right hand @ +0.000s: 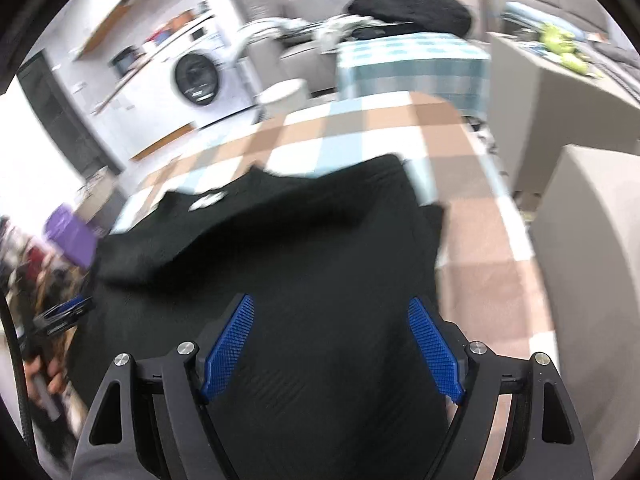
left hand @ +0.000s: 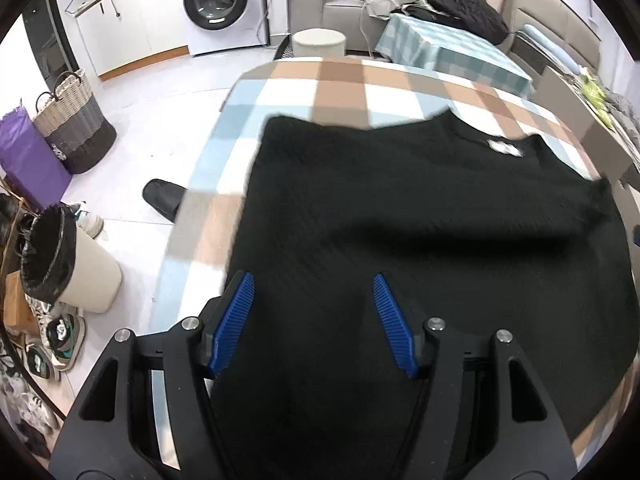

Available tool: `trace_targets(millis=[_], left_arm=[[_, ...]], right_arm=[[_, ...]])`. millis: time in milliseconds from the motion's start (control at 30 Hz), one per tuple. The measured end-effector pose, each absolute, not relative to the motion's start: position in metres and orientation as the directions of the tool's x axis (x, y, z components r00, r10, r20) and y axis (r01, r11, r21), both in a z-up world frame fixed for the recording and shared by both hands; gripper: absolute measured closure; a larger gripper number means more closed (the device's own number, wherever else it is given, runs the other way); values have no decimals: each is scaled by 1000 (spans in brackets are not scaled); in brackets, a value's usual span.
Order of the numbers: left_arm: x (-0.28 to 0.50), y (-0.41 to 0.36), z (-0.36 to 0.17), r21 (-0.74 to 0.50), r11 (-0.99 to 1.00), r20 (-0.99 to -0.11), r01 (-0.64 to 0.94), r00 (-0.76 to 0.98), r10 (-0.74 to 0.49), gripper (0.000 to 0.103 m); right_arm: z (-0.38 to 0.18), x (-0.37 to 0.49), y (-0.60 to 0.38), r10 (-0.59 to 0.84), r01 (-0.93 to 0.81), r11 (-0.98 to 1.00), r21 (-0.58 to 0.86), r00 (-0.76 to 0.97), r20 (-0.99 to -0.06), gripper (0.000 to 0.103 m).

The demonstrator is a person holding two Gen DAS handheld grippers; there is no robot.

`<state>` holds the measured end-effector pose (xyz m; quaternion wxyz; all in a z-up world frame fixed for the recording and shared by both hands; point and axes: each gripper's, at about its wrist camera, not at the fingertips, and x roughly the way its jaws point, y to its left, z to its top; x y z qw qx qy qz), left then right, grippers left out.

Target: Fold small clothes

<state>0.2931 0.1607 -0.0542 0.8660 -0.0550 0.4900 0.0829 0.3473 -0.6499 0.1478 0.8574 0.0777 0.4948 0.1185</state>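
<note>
A black knit top (left hand: 420, 216) lies spread on the table with the checked cloth (left hand: 360, 84), its neckline and white label (left hand: 505, 146) toward the far side. In the left wrist view the garment's left edge runs just inside the table's left border, leaving a strip of bare checks (left hand: 208, 216) beside it, and a wider band of bare cloth lies beyond the neckline up to the far table edge. The left gripper (left hand: 314, 296) hangs over the near part of the top, its blue pads spread with nothing pinched between them. The right gripper (right hand: 330, 320) hovers over the same garment, jaws wide apart and empty; this view is blurred. To its right a broad stretch of bare cloth (right hand: 492, 248) reaches the table's right edge, with a grey piece of furniture (right hand: 592, 260) just past it. At the left border of the right view, a hand (right hand: 44, 376) grips the other gripper's handle.
</note>
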Motion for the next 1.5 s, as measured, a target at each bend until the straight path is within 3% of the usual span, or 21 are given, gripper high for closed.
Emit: trace_targets(millis=[233, 433, 500, 567, 633, 733, 1033, 1200, 1233, 1300, 1333, 1500], left_arm=[[345, 200, -61, -80, 976, -848, -205, 529, 41, 43], [369, 210, -70, -154, 971, -843, -181, 536, -34, 44], [372, 211, -73, -186, 967, -832, -175, 551, -60, 58], [371, 212, -71, -207, 963, -819, -175, 569, -73, 80], [369, 212, -67, -210, 963, -797, -170, 600, -68, 94], [365, 215, -57, -213, 962, -764, -171, 643, -55, 98], [364, 235, -35, -295, 932, -695, -211, 717, -57, 99], [376, 234, -50, -269, 933, -736, -238, 676, -39, 99], [378, 233, -53, -247, 936, -754, -250, 657, -24, 98], [379, 229, -59, -208, 938, -786, -276, 619, 8, 94], [376, 227, -59, -195, 939, -791, -282, 611, 19, 89], [341, 209, -54, -149, 952, -790, -266, 611, 47, 60]], right_arm=[[143, 396, -660, 246, -116, 969, 218, 518, -819, 23], [125, 432, -663, 301, -155, 954, 257, 513, -804, 39], [117, 441, -661, 310, -167, 951, 262, 497, -811, 62], [111, 447, -661, 287, -159, 958, 239, 483, -827, 87], [113, 445, -665, 317, -174, 948, 266, 512, -798, 93], [129, 434, -678, 379, -196, 924, 328, 586, -716, 96], [158, 424, -695, 352, -162, 925, 343, 703, -617, 98], [144, 435, -690, 284, -101, 949, 298, 683, -673, 98], [139, 438, -687, 265, -92, 956, 278, 671, -692, 95], [131, 443, -682, 217, -65, 971, 228, 634, -742, 76], [127, 443, -681, 212, -61, 973, 222, 609, -764, 61], [126, 421, -678, 245, -89, 968, 236, 551, -798, 50]])
